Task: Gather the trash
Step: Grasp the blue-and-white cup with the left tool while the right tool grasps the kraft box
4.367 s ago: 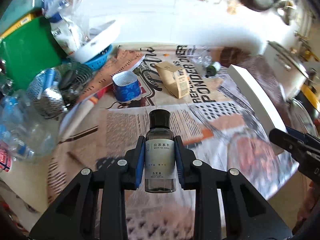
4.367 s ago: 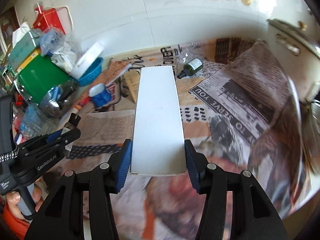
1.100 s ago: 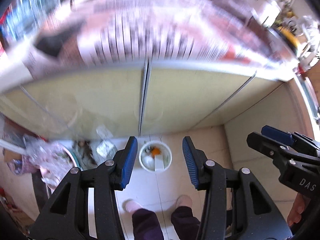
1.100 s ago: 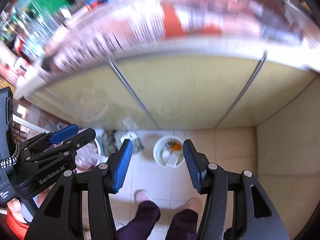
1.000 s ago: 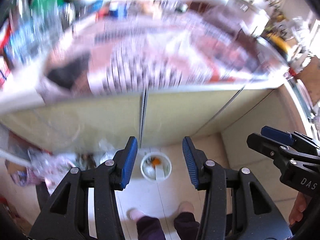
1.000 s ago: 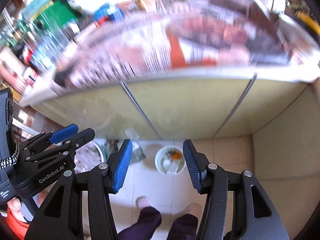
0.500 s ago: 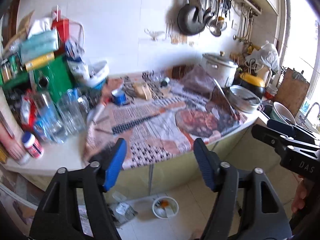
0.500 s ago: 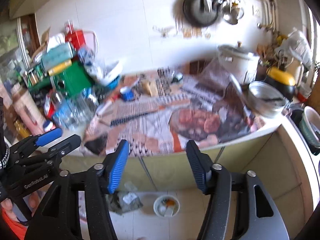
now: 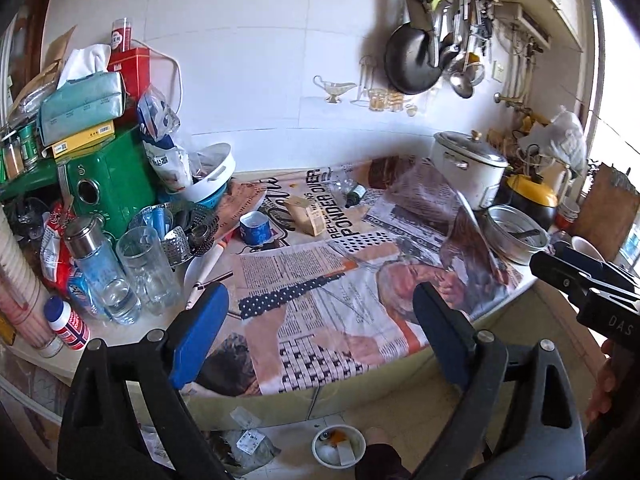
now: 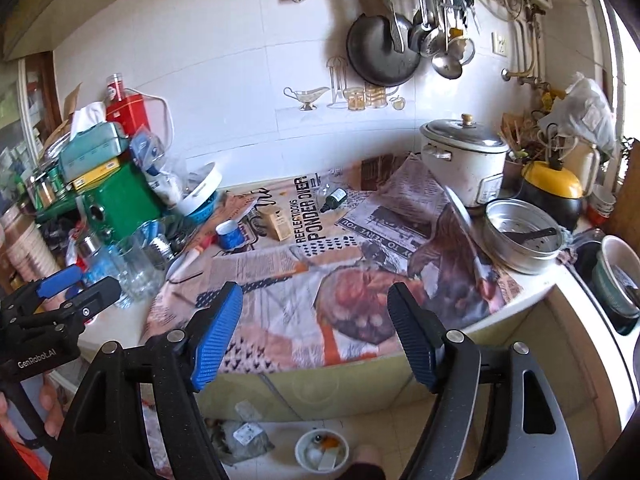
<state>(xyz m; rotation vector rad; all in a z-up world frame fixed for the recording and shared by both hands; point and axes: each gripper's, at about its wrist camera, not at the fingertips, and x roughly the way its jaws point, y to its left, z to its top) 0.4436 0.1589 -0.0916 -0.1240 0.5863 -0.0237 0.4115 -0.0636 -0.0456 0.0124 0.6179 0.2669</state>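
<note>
Newspapered counter [image 9: 320, 280] lies beyond both wide-open, empty claws [image 9: 320, 332] [image 10: 316, 328]; trash bin [image 10: 322, 454] sits below.

White rice cooker [image 9: 466, 166] beside yellow pot [image 9: 530, 194], black pan [image 9: 408, 60] above.

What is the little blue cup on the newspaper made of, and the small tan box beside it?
The small blue cup looks like thin printed paper or plastic: its rim is dented and wavy. The small tan box looks like matte kraft cardboard, brown with dark print and folded edges. Neither is certain at this distance.
</note>
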